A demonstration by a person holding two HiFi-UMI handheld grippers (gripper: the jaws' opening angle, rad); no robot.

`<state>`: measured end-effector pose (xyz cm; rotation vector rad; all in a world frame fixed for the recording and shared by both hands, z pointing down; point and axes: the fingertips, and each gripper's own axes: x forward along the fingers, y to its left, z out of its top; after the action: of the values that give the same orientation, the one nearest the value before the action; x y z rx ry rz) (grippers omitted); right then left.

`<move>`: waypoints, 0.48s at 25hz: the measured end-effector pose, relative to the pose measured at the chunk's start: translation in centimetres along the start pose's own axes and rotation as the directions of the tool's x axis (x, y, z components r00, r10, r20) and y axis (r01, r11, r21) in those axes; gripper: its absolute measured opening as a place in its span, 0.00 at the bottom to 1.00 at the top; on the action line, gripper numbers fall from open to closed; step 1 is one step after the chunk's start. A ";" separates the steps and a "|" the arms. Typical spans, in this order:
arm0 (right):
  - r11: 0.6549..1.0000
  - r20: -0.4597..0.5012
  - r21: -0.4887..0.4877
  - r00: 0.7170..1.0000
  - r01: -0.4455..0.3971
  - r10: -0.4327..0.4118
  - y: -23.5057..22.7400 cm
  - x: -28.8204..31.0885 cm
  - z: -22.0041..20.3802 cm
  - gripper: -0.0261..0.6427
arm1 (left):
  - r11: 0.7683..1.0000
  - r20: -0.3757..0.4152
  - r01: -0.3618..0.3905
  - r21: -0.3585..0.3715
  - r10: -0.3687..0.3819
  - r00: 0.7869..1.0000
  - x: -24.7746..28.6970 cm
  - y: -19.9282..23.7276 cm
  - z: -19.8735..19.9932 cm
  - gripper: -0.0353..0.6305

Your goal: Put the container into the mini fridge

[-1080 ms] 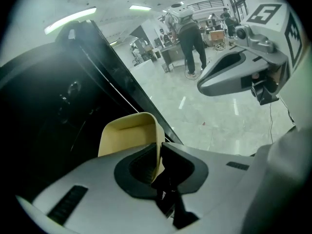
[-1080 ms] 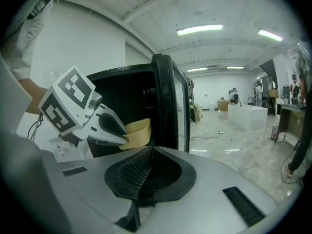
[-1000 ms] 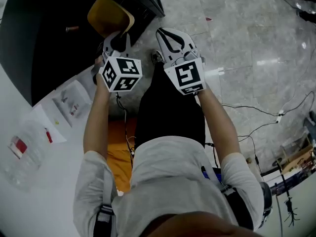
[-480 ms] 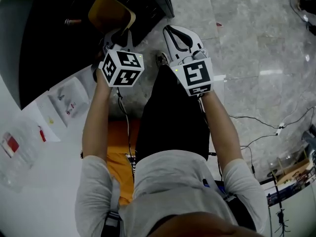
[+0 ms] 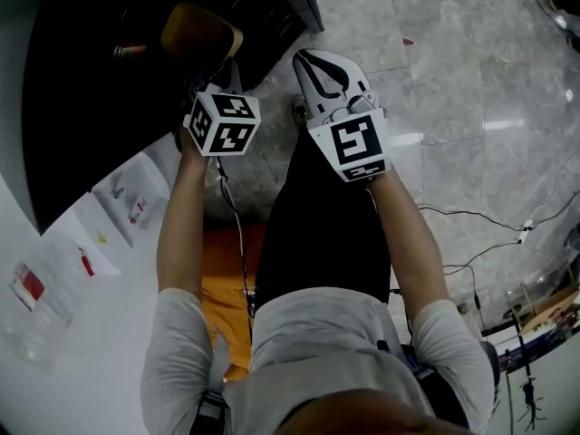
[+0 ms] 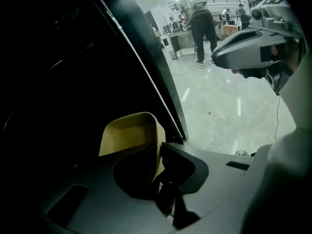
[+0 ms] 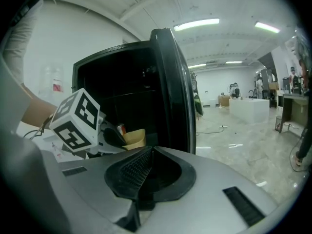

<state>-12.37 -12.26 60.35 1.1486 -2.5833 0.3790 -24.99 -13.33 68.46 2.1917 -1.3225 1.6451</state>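
At the open front of the mini fridge (image 5: 100,107), the left claw (image 5: 216,72) is closed on one wall of the yellow container (image 5: 198,33). The container is held in the dark opening, just beside the edge of the door (image 6: 146,77). To its right, above the marble floor (image 5: 453,89), the right claw (image 5: 323,69) hovers empty, jaws together. A small red object (image 7: 121,129) sits inside the fridge.

One yellow container (image 5: 201,33) at the mouth of one black mini fridge (image 5: 72,116); one small can (image 5: 130,51) inside the fridge; two grippers before it, the left gripper (image 5: 216,69) and the right gripper (image 5: 315,62).
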 end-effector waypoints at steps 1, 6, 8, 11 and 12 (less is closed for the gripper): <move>1.000 0.006 0.010 1.000 0.003 -0.003 -0.1 0.1 0.2 0.10 | 1.000 -0.003 0.003 0.000 -0.003 1.000 0.3 0.0 0.0 0.12; 0.999 0.007 0.044 1.000 0.017 -0.017 0.2 0.7 0.3 0.10 | 1.000 -0.009 0.008 0.006 -0.008 1.000 1.8 1.1 0.1 0.12; 0.998 0.000 0.053 1.000 0.015 -0.015 0.4 0.9 0.1 0.10 | 1.000 -0.005 -0.003 0.003 0.003 1.000 2.4 1.9 0.0 0.12; 0.997 -0.009 0.073 1.000 0.023 -0.022 0.2 0.8 -0.4 0.10 | 1.000 0.000 -0.013 -0.009 0.013 1.000 3.6 2.6 -0.3 0.12; 0.997 -0.014 0.073 0.999 0.030 -0.029 0.1 0.8 -0.6 0.10 | 1.000 -0.001 -0.011 -0.008 0.011 1.000 4.0 2.8 -0.4 0.12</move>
<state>-12.84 -12.57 61.18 1.2034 -2.5571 0.4762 -27.01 -17.08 70.81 2.1827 -1.3409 1.6422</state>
